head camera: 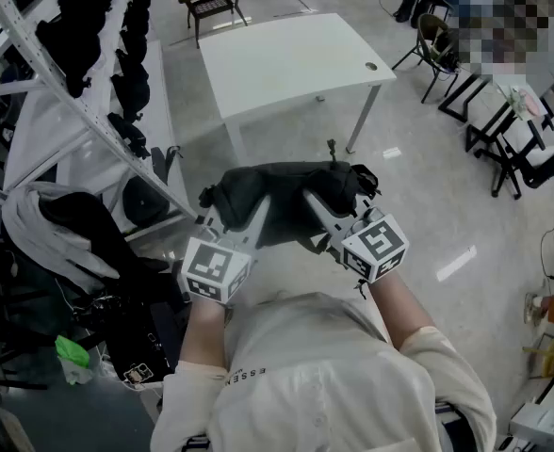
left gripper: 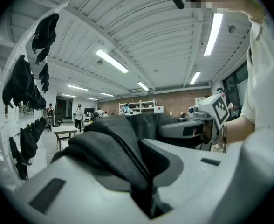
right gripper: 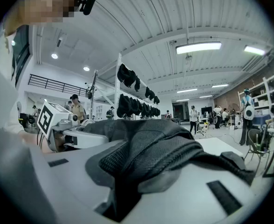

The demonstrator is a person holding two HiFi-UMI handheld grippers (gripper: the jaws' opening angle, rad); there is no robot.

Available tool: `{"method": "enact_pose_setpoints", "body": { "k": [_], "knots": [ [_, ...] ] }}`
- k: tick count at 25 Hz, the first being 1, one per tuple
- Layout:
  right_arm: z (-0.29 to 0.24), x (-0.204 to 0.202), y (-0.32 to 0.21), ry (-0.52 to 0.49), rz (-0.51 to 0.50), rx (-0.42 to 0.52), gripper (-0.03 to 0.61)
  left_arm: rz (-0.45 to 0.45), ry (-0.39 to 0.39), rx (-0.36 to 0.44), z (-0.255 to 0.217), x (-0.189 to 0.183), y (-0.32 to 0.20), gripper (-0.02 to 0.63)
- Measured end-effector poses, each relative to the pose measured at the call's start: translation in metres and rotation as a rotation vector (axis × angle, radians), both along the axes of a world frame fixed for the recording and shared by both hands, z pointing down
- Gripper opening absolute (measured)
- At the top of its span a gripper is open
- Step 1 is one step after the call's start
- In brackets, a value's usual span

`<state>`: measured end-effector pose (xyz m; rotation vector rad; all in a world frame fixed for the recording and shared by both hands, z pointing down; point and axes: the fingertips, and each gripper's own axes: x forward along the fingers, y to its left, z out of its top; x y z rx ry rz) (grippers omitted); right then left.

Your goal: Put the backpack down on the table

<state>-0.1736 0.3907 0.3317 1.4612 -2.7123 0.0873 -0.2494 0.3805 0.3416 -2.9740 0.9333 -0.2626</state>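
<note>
1. While the white table waits just ahead of the person, the black backpack hangs in the air on the table's near side, over bare floor and short of the tabletop.
2. The left gripper is pinched almost closed on a fold of dark fabric at the bag's left end.
3. The right gripper is clamped the same way on mesh-textured fabric at the right end, and both point toward the table.
4. The step in hand appears to be the carry. Done well, both pinches hold firm and level so the bag neither sags nor swings.
5. The bag should travel fully over the table's middle, away from its edges, and sink until its base rests there before either grip eases.
6. Loose straps under the bag could snag the table's near edge, so extra height on approach seems wise.
</note>
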Motion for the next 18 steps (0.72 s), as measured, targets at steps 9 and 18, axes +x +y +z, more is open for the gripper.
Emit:
{"method": "enact_pose_setpoints", "body": {
  "k": [9, 18],
  "knots": [
    [0.003, -0.013, -0.012, 0.004, 0.014, -0.013, 0.087, 0.011, 0.005, -0.020, 0.005, -0.013, -0.013, 0.058],
    [0.020, -0.019, -0.034, -0.026, 0.019, -0.066, 0.086, 0.017, -0.008, -0.048, 0.021, -0.020, -0.034, 0.060]
  ]
}}
